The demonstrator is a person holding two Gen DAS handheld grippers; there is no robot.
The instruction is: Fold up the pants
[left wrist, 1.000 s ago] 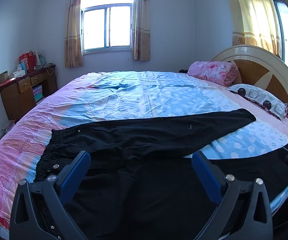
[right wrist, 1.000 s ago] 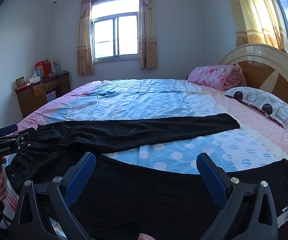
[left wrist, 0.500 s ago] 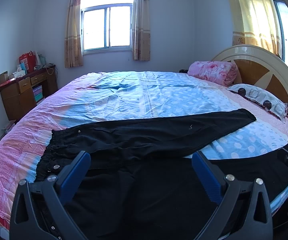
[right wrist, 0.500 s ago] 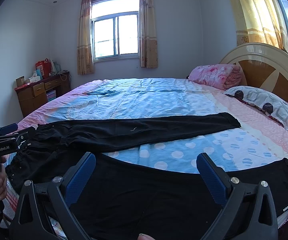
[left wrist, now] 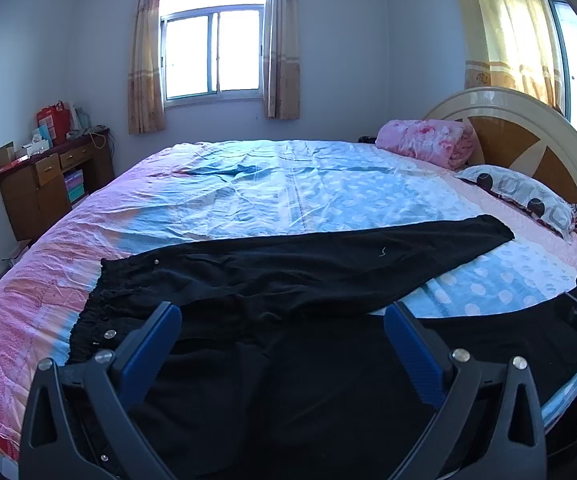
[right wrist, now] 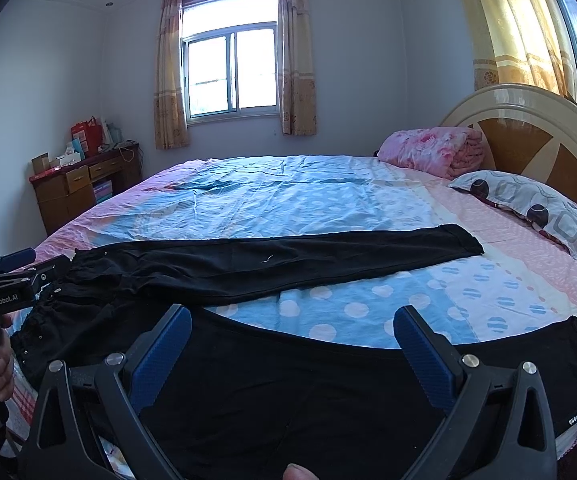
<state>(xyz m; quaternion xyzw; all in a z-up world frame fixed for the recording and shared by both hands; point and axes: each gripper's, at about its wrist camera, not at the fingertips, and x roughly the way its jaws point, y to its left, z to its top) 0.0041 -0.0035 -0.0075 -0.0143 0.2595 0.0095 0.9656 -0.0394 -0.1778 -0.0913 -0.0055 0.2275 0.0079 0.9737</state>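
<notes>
Black pants (left wrist: 288,280) lie spread flat on the near part of the bed (left wrist: 288,184), waistband at the left, one leg reaching far right toward the patterned pillow (left wrist: 520,196), the other running along the near edge. Left gripper (left wrist: 280,344) and right gripper (right wrist: 292,344) both hover over the fabric, fingers wide apart, gripping nothing.

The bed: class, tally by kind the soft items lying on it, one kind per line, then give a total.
Black pants: 1
Patterned pillow: 1
Rolled pink blanket: 1
Total: 3, all on the bed
</notes>
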